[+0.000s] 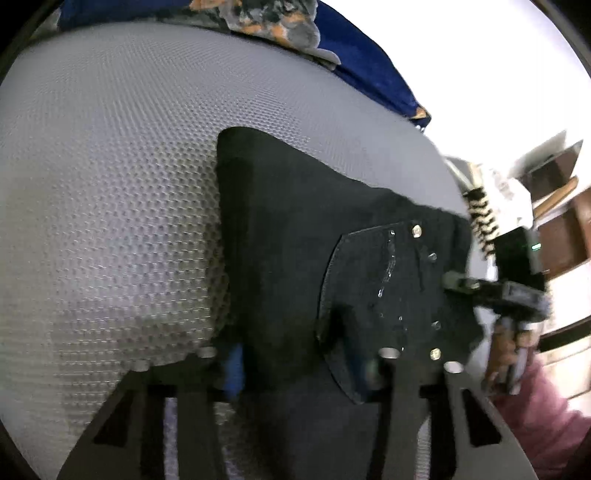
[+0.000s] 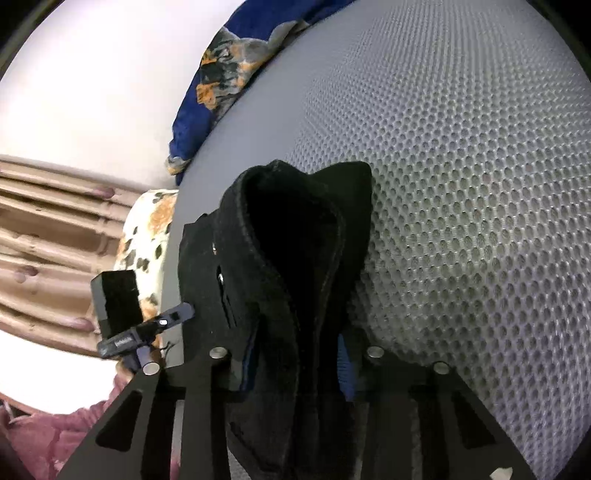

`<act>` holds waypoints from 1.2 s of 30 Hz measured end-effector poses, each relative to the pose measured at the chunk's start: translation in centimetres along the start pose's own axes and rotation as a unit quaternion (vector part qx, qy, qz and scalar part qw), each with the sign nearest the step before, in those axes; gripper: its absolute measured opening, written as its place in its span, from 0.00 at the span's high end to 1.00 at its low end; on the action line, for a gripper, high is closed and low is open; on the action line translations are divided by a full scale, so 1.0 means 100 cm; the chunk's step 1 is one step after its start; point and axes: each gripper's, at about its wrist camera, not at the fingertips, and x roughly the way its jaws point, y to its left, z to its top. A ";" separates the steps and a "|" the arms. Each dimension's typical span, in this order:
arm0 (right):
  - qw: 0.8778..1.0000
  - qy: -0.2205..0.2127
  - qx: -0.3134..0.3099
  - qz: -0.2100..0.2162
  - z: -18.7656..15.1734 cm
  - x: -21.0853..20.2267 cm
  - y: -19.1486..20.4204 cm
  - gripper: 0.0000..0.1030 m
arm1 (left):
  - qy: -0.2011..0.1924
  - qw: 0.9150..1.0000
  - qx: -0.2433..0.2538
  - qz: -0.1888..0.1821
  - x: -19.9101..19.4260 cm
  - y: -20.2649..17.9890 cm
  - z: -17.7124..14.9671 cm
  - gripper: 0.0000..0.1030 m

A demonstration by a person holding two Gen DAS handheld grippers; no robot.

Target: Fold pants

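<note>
Black pants [image 1: 288, 240] lie on a grey honeycomb-mesh surface [image 1: 110, 184], back pocket and metal rivets facing up. In the left wrist view my left gripper [image 1: 297, 369] is shut on the near edge of the pants, dark cloth filling the gap between its blue pads. In the right wrist view the pants [image 2: 295, 240] stand bunched, the waistband folded into a loop. My right gripper [image 2: 295, 369] is shut on that bunch, both pads pressed against the fabric. The two grippers hold neighbouring parts of the waist end. Each sees the other's body at its side [image 1: 517, 288] [image 2: 122, 325].
A blue cloth with an orange and grey pattern [image 1: 280, 22] [image 2: 221, 74] lies along the far edge of the mesh surface [image 2: 480, 184]. A white spotted cloth [image 2: 147, 236] hangs off its side. A hand and pink sleeve [image 1: 535, 417] are at the right, with wooden furniture [image 1: 561, 221] beyond.
</note>
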 end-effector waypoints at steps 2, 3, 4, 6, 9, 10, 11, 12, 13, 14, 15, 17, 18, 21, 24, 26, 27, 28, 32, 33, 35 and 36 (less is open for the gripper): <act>1.000 -0.013 -0.004 -0.014 -0.003 -0.005 0.012 0.72 | -0.010 1.000 0.003 0.004 -0.005 -0.001 0.000 0.72; 1.000 -0.018 -0.004 -0.019 -0.003 -0.008 0.017 0.73 | -0.013 1.000 0.004 0.003 -0.009 -0.002 0.000 0.76; 1.000 -0.023 -0.004 -0.020 -0.004 -0.010 0.023 0.75 | -0.017 1.000 0.004 0.001 -0.012 -0.003 0.000 0.79; 0.999 -0.029 -0.003 -0.022 -0.002 -0.011 0.034 0.76 | -0.024 1.000 0.012 0.000 -0.020 -0.007 0.001 0.82; 0.999 -0.031 0.002 -0.021 0.003 -0.006 0.049 0.78 | -0.040 0.999 0.027 0.008 -0.032 -0.008 0.003 0.83; 0.999 -0.030 0.000 -0.020 0.005 -0.004 0.053 0.78 | -0.045 0.999 0.029 0.010 -0.036 -0.007 0.004 0.83; 0.999 -0.029 -0.001 -0.019 0.008 -0.001 0.057 0.79 | -0.051 0.998 0.027 0.011 -0.042 -0.004 0.006 0.83; 0.999 -0.028 -0.003 -0.017 0.011 0.003 0.061 0.79 | -0.056 0.998 0.025 0.010 -0.047 0.000 0.008 0.83; 0.999 -0.028 -0.005 -0.015 0.015 0.006 0.066 0.79 | -0.061 0.998 0.023 0.013 -0.051 0.004 0.012 0.83; 1.000 -0.027 -0.008 -0.013 0.020 0.011 0.070 0.79 | -0.064 0.998 0.020 0.017 -0.054 0.008 0.016 0.83; 1.000 -0.027 -0.009 -0.011 0.026 0.016 0.074 0.79 | -0.067 0.997 0.018 0.020 -0.057 0.012 0.019 0.83; 1.000 -0.026 -0.013 -0.008 0.038 0.027 0.081 0.79 | -0.077 0.997 0.015 0.027 -0.064 0.022 0.028 0.83; 0.999 -0.026 -0.019 -0.008 0.046 0.034 0.086 0.79 | -0.082 0.996 0.016 0.031 -0.067 0.026 0.032 0.83; 0.999 -0.023 -0.028 -0.004 0.071 0.052 0.096 0.79 | -0.095 0.994 0.018 0.049 -0.070 0.034 0.052 0.83; 0.999 -0.022 -0.035 -0.004 0.092 0.067 0.105 0.79 | -0.106 0.993 0.009 0.058 -0.071 0.050 0.074 0.83; 0.999 -0.022 -0.036 -0.004 0.107 0.076 0.110 0.79 | -0.112 0.992 0.006 0.063 -0.072 0.058 0.086 0.83; 0.999 -0.022 -0.041 -0.007 0.114 0.081 0.114 0.79 | -0.115 0.991 0.006 0.066 -0.072 0.062 0.094 0.83; 0.999 -0.023 -0.046 -0.011 0.122 0.085 0.117 0.79 | -0.117 0.991 0.008 0.069 -0.071 0.064 0.101 0.83; 0.998 -0.024 -0.053 -0.020 0.148 0.097 0.126 0.80 | -0.126 0.989 0.011 0.078 -0.065 0.078 0.127 0.83; 0.998 -0.026 -0.054 -0.024 0.155 0.101 0.127 0.80 | -0.127 0.989 0.008 0.079 -0.063 0.083 0.132 0.83; 0.998 -0.028 -0.049 -0.025 0.163 0.105 0.126 0.80 | -0.126 0.989 0.001 0.078 -0.056 0.093 0.142 0.83; 0.998 -0.028 -0.050 -0.031 0.167 0.108 0.125 0.80 | -0.125 0.989 -0.002 0.079 -0.054 0.097 0.143 0.83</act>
